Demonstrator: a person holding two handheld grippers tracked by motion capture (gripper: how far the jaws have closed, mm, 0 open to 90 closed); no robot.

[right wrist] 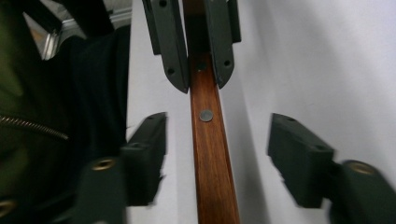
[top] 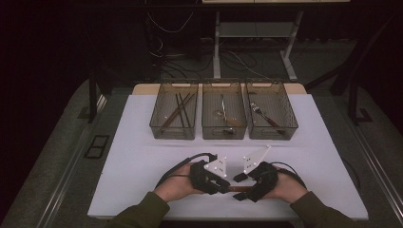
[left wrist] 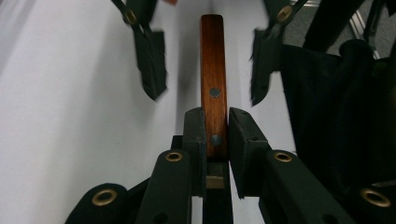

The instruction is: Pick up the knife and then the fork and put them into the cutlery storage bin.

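Wooden handle [left wrist: 213, 79] lay level at lower centre of the high view, its long axis running straight from the left gripper [left wrist: 216, 130], whose jaws were clamped on one end, to the right gripper [right wrist: 215, 154], whose jaws stood wide on either side of it without touching. Bare white table [top: 142, 161] surrounded both; three trays [top: 223, 114] sat well apart at upper centre.

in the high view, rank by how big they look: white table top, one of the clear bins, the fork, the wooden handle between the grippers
1. white table top
2. clear bin, the middle one
3. fork and wooden handle: unsure, since the grippers hide most of the handle.
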